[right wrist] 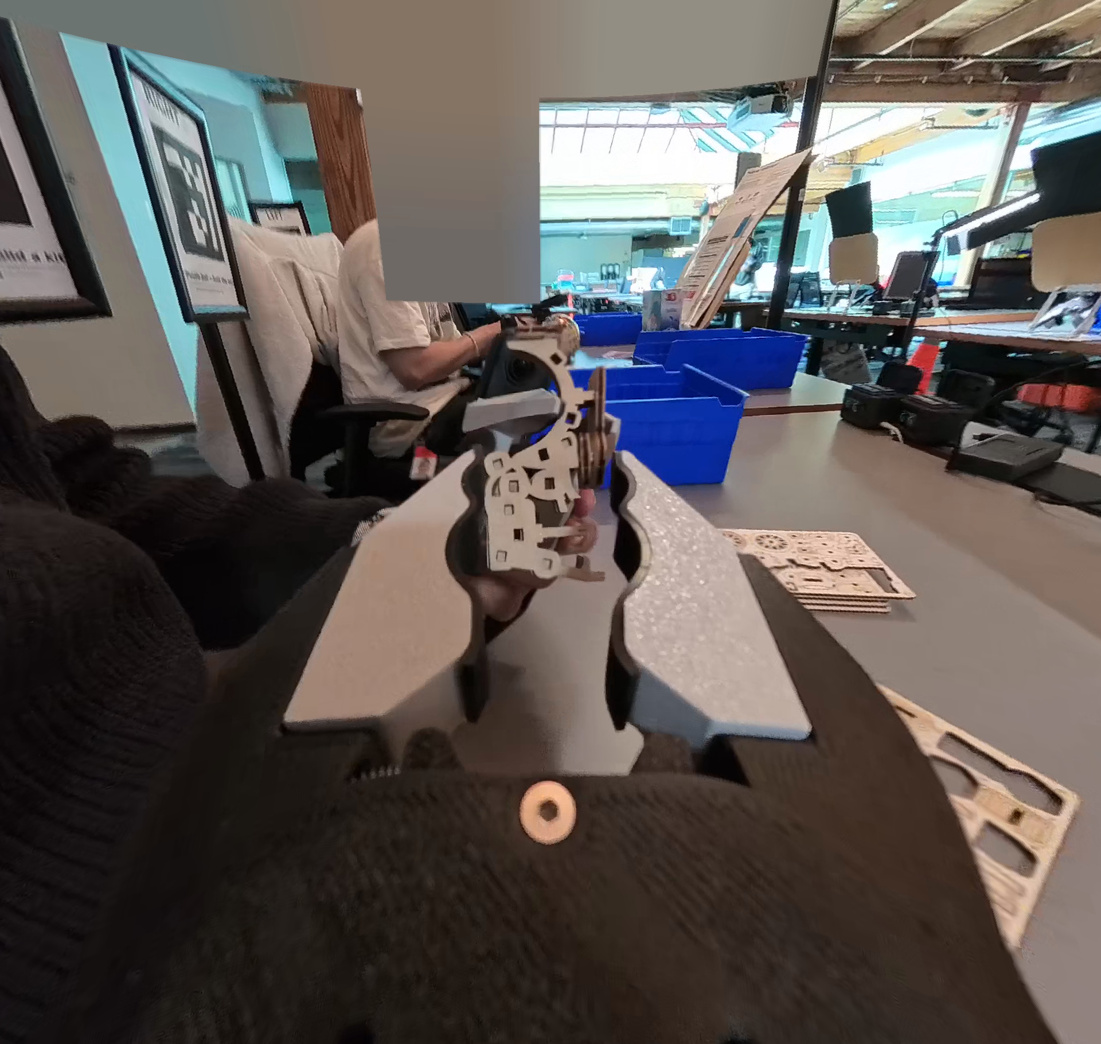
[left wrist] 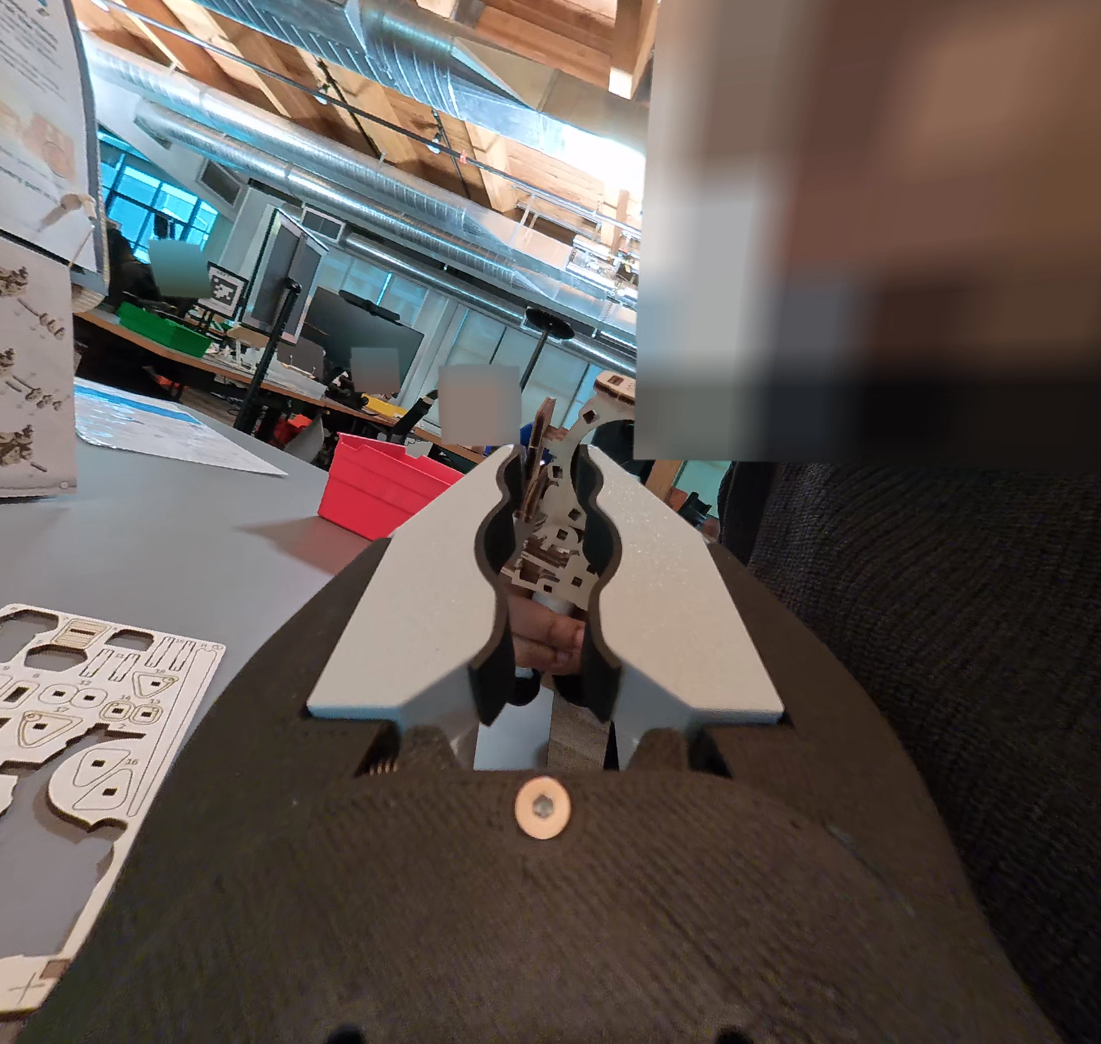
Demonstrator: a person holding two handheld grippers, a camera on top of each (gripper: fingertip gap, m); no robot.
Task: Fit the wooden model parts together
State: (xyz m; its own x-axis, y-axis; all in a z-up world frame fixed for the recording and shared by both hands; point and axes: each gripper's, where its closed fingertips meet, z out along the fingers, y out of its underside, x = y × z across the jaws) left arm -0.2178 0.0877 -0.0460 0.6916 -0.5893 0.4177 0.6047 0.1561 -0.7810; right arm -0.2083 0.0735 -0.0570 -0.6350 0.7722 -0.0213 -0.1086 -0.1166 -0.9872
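Between both grippers, left gripper [left wrist: 551,467] clamps the half-built wooden model [left wrist: 554,515], right gripper [right wrist: 539,479] open beside it; uncut part sheets [right wrist: 816,562] remain.

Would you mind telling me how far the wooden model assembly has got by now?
Partly built: the wooden model already joins several slotted plates. In hand: the left gripper is clamped on it, while the right gripper stands open around it. Left to do: punched part sheets on the grey table still hold uncut pieces, so more fitting likely remains.
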